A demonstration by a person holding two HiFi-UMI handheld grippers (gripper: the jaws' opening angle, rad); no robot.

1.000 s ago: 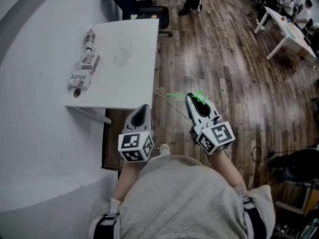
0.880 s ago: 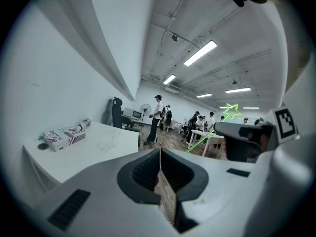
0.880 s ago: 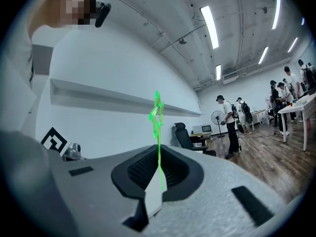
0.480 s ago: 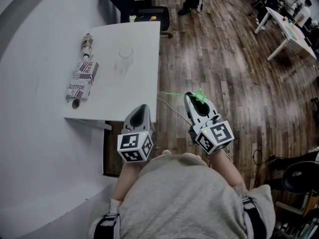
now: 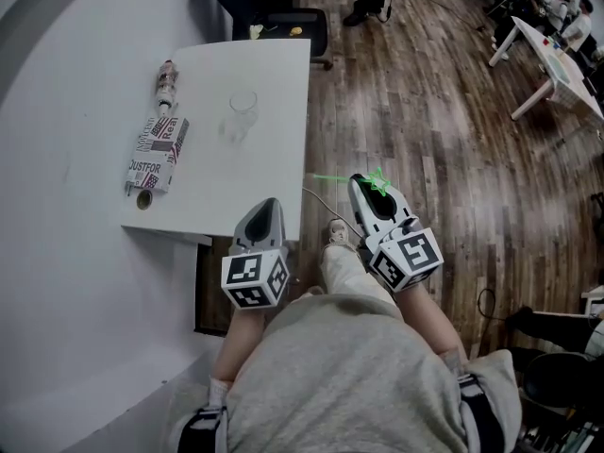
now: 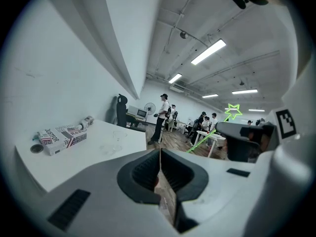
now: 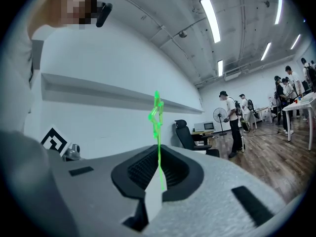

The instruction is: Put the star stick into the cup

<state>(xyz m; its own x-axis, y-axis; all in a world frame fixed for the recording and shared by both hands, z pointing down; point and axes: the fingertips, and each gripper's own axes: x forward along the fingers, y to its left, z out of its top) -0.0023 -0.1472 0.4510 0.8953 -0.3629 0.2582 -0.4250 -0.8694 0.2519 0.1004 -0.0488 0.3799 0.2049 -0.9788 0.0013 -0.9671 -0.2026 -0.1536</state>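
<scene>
Head view: a white table (image 5: 269,192) stands against a pale wall on the left, with dark wood floor (image 5: 425,111) to its right. On the table are a clear cup (image 5: 243,107), a printed box (image 5: 159,149) and a bottle (image 5: 168,78) lying beyond the box. The person stands at the table's near corner in a grey top, with both forearms held out low. The left gripper (image 5: 268,206) reaches just over the table's near edge. The right gripper (image 5: 362,187) is over the floor beside the table. The green star stick (image 5: 377,181) sits at the right gripper's tip, with its thin shaft jutting left towards the table. The cup is well apart from it, further up the table.

Left gripper view: the jaws meet in a thin seam with nothing between them. The table, box and cup lie ahead to the left, and the star shows to the right. People (image 6: 163,115) stand in the room beyond, under long ceiling lights (image 6: 208,52).

Right gripper view: the jaws are clamped on the stick's shaft, and the star rises above their tips. An office chair (image 7: 190,135) stands behind.
</scene>
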